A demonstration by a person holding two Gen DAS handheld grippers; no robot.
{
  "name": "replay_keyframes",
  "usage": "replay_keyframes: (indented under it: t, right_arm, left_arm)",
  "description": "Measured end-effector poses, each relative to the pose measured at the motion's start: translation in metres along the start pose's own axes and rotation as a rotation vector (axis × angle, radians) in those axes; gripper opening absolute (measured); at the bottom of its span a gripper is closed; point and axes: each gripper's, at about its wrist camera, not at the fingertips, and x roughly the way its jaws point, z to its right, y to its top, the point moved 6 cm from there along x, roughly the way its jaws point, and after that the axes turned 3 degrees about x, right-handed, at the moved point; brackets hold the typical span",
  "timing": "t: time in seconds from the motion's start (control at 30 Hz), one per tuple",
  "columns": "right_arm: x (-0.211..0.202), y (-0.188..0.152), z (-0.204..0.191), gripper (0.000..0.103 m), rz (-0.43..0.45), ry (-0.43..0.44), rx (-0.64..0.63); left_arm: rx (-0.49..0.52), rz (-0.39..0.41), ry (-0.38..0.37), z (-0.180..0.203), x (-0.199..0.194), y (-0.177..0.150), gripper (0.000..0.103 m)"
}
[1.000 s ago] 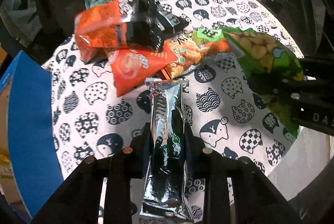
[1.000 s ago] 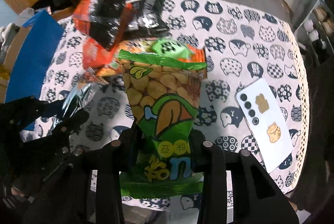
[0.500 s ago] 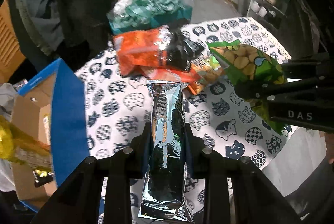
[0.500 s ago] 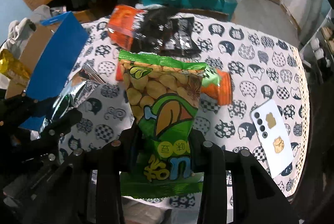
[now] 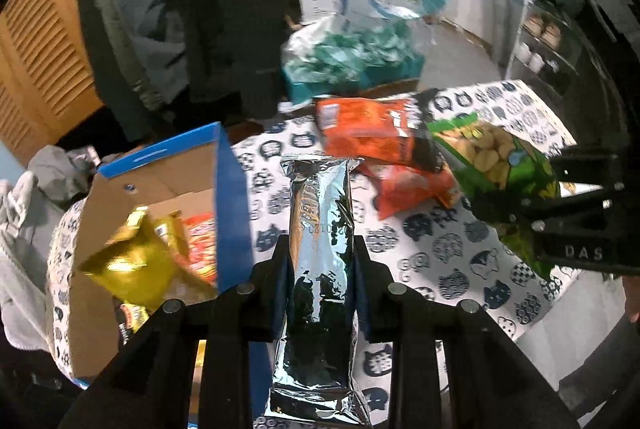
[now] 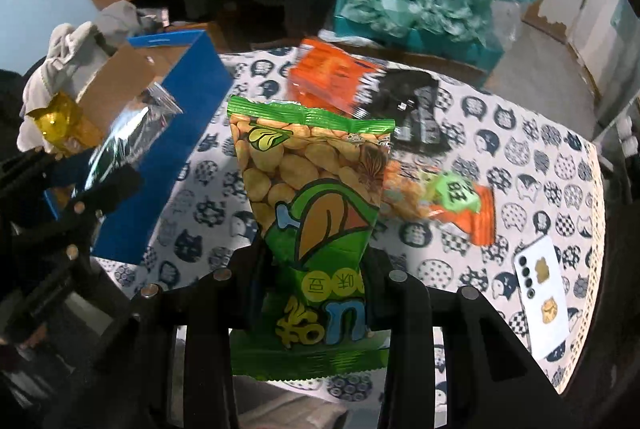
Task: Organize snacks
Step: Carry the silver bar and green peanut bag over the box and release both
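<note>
My left gripper (image 5: 320, 265) is shut on a long silver foil snack pack (image 5: 320, 253), held above the table next to the blue cardboard box (image 5: 228, 197). The box holds a gold pack (image 5: 132, 261) and an orange pack (image 5: 202, 245). My right gripper (image 6: 316, 277) is shut on a green peanut bag (image 6: 312, 197), held above the table. The right gripper (image 5: 580, 213) and its green bag (image 5: 500, 161) show at the right of the left wrist view. Orange and black snack packs (image 6: 340, 81) lie piled on the cat-print tablecloth (image 6: 520, 157).
A white phone (image 6: 544, 293) lies near the table's right edge. An orange pack with a green tag (image 6: 452, 201) lies mid-table. A teal bag of wrapped goods (image 6: 408, 9) stands behind the table. Grey cloth (image 6: 72, 41) lies beside the box.
Both grippers have risen and pulled back from the snack pile with their packs. The left gripper has swung left, bringing the blue box and its contents into view.
</note>
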Motion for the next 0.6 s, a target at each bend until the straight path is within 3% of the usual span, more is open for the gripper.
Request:
replay_keyframes:
  t: [0.6]
  right_arm:
    - [0.015,0.042,-0.090,0.036,0.001,0.076,-0.109]
  left_arm:
    - [-0.183,0.023,0.063,-0.091,-0.008,-0.016,0.028]
